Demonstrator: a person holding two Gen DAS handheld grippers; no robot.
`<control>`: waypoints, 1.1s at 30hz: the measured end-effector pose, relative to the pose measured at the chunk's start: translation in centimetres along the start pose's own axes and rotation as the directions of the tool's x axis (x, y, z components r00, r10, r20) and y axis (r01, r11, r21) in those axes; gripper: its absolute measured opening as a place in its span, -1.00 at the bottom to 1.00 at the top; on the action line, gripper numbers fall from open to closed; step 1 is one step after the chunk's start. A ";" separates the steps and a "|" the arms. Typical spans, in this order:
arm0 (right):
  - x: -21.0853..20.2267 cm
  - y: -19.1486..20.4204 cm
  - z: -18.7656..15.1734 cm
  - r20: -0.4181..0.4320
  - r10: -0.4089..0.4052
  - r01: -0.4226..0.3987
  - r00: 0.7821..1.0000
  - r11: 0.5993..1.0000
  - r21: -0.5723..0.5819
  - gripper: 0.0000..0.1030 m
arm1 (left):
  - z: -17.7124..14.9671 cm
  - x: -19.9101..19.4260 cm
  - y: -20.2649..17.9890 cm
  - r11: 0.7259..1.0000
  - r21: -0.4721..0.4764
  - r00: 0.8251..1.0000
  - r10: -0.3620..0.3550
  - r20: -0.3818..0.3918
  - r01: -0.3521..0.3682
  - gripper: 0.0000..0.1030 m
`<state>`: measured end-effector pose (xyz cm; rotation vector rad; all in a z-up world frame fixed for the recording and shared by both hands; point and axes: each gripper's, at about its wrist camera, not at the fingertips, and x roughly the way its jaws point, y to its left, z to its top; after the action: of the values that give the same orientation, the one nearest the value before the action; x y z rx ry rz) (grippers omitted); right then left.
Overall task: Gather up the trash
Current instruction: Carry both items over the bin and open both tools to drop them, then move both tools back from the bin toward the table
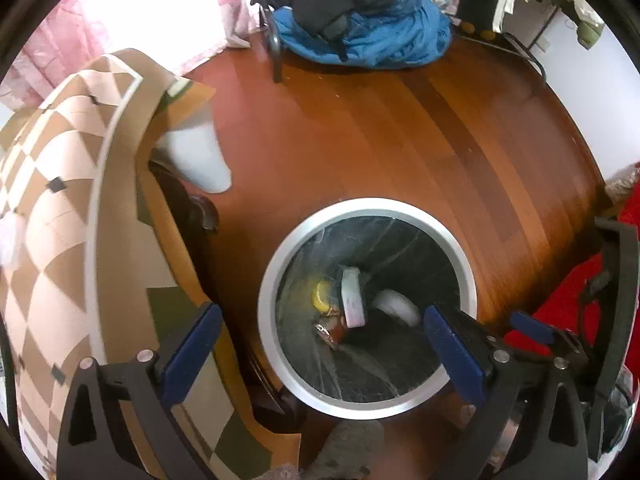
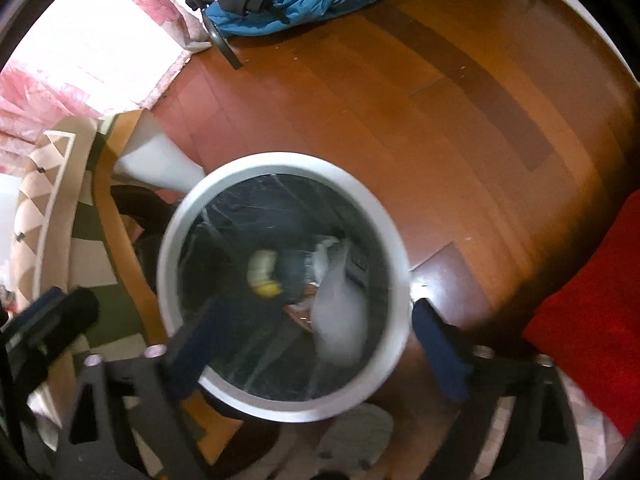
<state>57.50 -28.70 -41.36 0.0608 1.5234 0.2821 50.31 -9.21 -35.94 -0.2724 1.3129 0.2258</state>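
A round bin with a silver rim (image 1: 368, 208) (image 2: 280, 160) and a dark liner stands on the wooden floor. Inside lie a white tub (image 1: 354, 296), a yellow piece (image 1: 320, 294) (image 2: 266, 288), a crumpled wrapper (image 1: 332, 330) and another white item (image 1: 396, 306). My left gripper (image 1: 318, 320) points down over the bin, open, with nothing between its blue pads. My right gripper (image 2: 318, 310) also hangs open over the bin. A blurred white piece (image 2: 340, 320) shows inside the bin below it, apart from the pads. One right pad (image 1: 528, 326) shows beside the bin.
A table with a brown checked cloth (image 1: 60, 200) stands close on the left. A pile of blue and black clothes (image 1: 360, 32) lies on the floor beyond the bin. Red fabric (image 1: 572, 300) (image 2: 592, 320) is at the right, pink curtains (image 2: 100, 40) at the far left.
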 end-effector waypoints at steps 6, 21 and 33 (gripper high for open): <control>-1.8 -0.6 -1.6 0.037 -0.139 0.140 0.990 0.989 -0.040 1.00 | -1.0 -0.9 0.1 0.999 -0.006 0.999 0.042 0.018 -0.041 1.00; -11.7 0.2 -3.6 0.209 -0.138 0.152 0.968 0.987 -0.054 1.00 | -3.0 -8.4 -0.4 0.998 -0.034 0.989 0.065 0.129 -0.061 1.00; -24.7 4.0 -7.5 0.374 -0.013 0.056 0.927 0.993 -0.104 1.00 | -6.1 -20.5 2.5 0.991 -0.127 0.946 0.073 0.316 -0.034 1.00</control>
<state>49.00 -31.23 -16.84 -0.0030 1.1257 0.3094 39.00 -9.01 -17.62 -0.2884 0.9857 0.3805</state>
